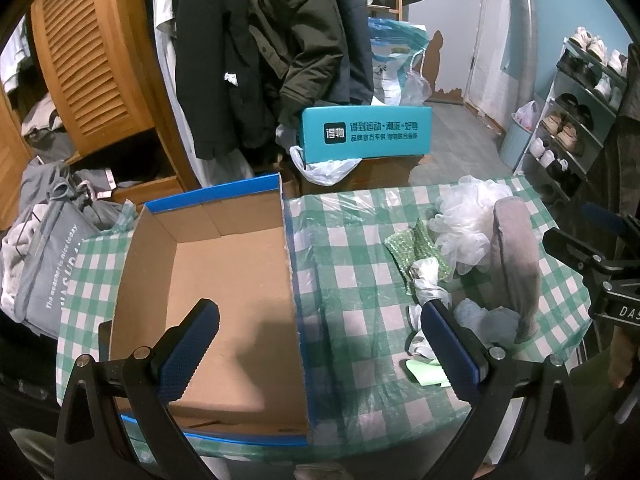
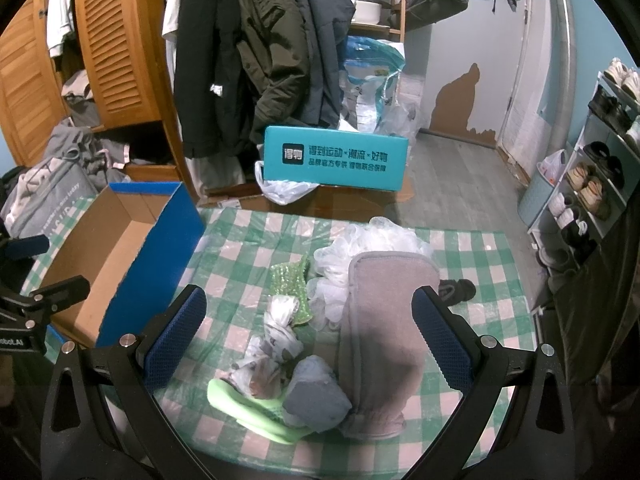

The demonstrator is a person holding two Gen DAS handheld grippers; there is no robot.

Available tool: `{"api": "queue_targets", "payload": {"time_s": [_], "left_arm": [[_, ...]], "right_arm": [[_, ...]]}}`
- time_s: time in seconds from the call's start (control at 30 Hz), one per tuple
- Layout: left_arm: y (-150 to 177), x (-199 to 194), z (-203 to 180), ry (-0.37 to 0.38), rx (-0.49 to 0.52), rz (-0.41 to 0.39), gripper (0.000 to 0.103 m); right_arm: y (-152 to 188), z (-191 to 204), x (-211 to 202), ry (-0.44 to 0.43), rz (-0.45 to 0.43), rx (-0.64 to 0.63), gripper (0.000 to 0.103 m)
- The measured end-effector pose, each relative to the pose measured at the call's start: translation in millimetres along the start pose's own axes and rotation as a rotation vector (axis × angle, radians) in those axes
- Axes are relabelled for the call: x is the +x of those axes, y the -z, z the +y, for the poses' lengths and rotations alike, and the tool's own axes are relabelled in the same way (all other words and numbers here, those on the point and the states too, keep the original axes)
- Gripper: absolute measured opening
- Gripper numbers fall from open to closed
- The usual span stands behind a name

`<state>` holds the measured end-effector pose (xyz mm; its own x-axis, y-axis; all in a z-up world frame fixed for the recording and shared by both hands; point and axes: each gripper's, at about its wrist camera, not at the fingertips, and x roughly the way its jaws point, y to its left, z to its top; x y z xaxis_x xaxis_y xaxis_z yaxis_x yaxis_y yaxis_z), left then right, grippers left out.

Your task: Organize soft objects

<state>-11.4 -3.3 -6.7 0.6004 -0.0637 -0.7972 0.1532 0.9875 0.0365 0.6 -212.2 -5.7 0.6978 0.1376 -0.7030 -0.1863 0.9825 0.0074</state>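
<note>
An open cardboard box with blue edges (image 1: 216, 272) (image 2: 120, 248) sits on the left of the checked table; its inside is bare. My left gripper (image 1: 320, 344) hovers open over the box's right wall. On the right lies a pile of soft things: a grey bath mitt (image 2: 380, 340) (image 1: 514, 264), a white mesh pouf (image 2: 368, 248) (image 1: 468, 224), a green sequined cloth (image 2: 290, 280) (image 1: 416, 248), a knotted patterned cloth (image 2: 276, 344), a grey-blue sponge (image 2: 316, 392) and a light green cloth (image 2: 248, 404). My right gripper (image 2: 308, 332) stands open above this pile, holding nothing.
The green-and-white checked tablecloth (image 2: 240, 248) covers a small table. A teal box (image 2: 336, 158) stands on cartons behind it. Coats (image 2: 248, 60) hang at the back, a wooden wardrobe (image 1: 92, 60) at left, a grey laundry bag (image 1: 44, 264) beside it, a shoe rack (image 2: 600, 168) at right.
</note>
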Motion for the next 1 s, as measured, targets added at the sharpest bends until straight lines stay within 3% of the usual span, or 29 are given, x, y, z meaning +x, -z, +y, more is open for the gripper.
{"api": "queue_targets", "payload": {"time_s": [1.0], "left_arm": [[7,9,-7,0.008,-0.003,0.028,0.102]], "right_arm": [[7,-15,2,0.016,0.006,-0.001,0.101]]}}
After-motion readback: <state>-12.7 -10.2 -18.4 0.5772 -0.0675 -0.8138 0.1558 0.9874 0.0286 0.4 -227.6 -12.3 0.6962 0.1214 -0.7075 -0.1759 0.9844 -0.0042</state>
